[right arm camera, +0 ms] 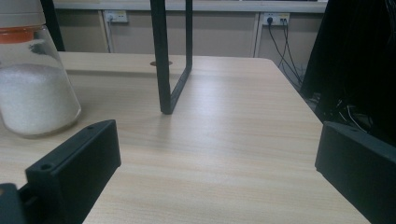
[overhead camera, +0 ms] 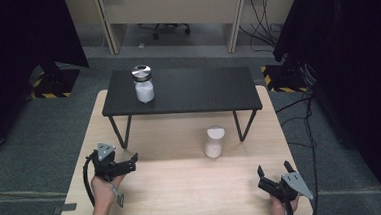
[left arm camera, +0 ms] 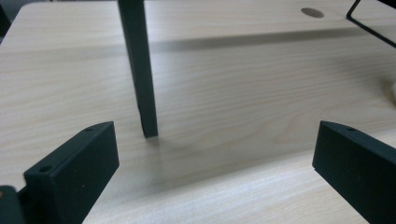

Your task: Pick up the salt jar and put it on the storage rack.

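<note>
- On the light wooden bench (overhead camera: pixel 183 188), a low black shelf (overhead camera: pixel 202 91) stands on thin black legs across the far half.
- Lidded glass jar (overhead camera: pixel 143 84), half full of white grains, sits on the shelf's left end.
- Second jar (overhead camera: pixel 214 141), white lid, white grains inside, stands upright on the bench just in front of the shelf, near its right legs; in the right gripper view it sits at the left edge (right arm camera: pixel 35 79).
- Left gripper (overhead camera: pixel 127 164): held in the left hand (overhead camera: pixel 105 185) at the bench's near left, fingers wide apart, nothing between them; a shelf leg (left arm camera: pixel 140 70) stands ahead of it.
- Right gripper (overhead camera: pixel 272 171): near right corner, fingers spread wide, empty, well apart from the second jar.
</note>
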### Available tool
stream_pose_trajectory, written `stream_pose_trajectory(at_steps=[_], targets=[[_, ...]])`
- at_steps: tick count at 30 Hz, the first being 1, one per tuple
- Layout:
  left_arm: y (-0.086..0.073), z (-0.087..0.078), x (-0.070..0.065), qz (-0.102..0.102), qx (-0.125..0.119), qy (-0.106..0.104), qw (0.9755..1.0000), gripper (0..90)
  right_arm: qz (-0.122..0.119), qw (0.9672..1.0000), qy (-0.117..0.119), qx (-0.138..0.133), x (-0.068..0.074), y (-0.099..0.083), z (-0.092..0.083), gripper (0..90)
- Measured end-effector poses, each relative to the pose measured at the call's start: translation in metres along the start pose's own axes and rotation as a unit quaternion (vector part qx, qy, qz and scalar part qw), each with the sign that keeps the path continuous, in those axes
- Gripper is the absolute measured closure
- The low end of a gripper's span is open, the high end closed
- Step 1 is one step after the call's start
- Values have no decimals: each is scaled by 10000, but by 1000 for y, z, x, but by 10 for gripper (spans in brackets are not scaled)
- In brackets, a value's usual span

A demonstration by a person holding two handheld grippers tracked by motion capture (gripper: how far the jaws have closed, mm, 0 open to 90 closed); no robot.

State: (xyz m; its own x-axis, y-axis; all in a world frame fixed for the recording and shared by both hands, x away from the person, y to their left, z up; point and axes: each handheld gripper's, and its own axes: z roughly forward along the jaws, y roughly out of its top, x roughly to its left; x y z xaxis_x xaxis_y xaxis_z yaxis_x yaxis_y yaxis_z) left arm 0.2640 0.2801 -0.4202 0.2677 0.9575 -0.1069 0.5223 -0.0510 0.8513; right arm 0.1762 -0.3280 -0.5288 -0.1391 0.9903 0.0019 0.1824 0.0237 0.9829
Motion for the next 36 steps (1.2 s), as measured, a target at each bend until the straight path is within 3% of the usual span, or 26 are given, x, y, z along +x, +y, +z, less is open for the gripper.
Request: stream_pose_trajectory(at_steps=[14, 36], targets=[[-19, 1, 13, -298, 87, 86, 9995, 0, -56, 10000, 6, 32, 0, 1, 1, 3], [-42, 9, 26, -524, 362, 131, 9979, 0, -68, 10000, 19, 16, 0, 1, 1, 3]])
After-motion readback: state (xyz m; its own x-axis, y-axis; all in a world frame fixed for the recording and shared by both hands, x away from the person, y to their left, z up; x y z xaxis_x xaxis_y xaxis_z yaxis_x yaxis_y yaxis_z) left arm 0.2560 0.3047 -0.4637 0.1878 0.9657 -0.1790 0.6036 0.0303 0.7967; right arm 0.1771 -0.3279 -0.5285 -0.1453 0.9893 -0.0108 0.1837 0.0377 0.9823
